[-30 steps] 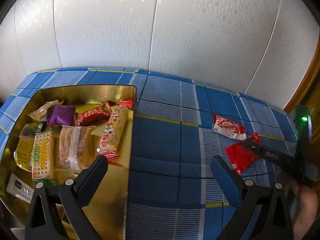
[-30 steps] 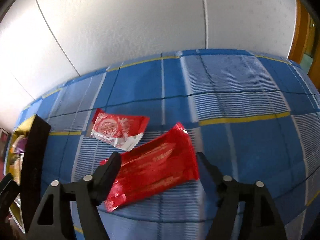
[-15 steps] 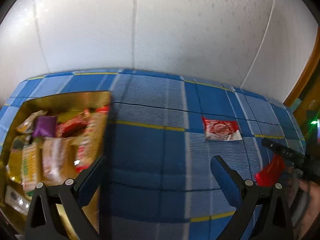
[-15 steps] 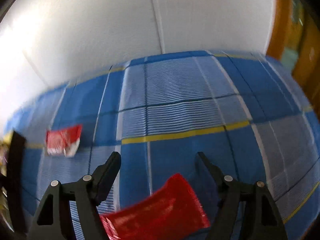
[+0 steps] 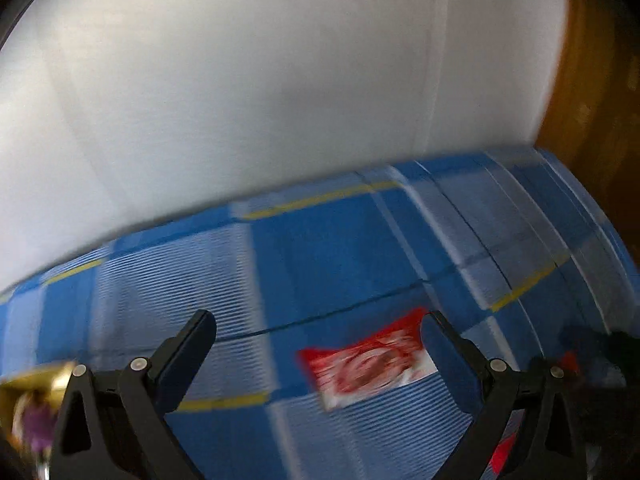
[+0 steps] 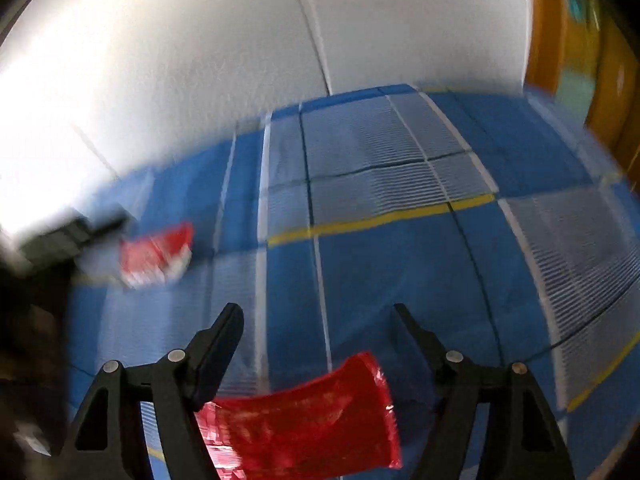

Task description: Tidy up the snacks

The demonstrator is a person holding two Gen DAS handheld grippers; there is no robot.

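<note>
A red-and-white snack packet (image 5: 368, 364) lies flat on the blue checked tablecloth. My left gripper (image 5: 316, 332) is open around it, and the packet sits close to the right finger. The same packet (image 6: 156, 252) shows blurred at the left of the right wrist view, with the dark left gripper (image 6: 72, 236) beside it. My right gripper (image 6: 316, 312) is shut on a plain red snack packet (image 6: 304, 416), which bows upward between its fingers above the cloth.
A corner of the gold tin (image 5: 36, 376) with a purple snack inside shows at the lower left. A white panelled wall (image 5: 280, 100) backs the table. A wooden frame (image 6: 560, 40) stands at the right. The right gripper's dark body (image 5: 600, 348) is close by.
My left gripper swung right, away from the gold tin, to over the red-and-white packet. My right gripper closed on the red packet, lifted it off the cloth and carried it to the right.
</note>
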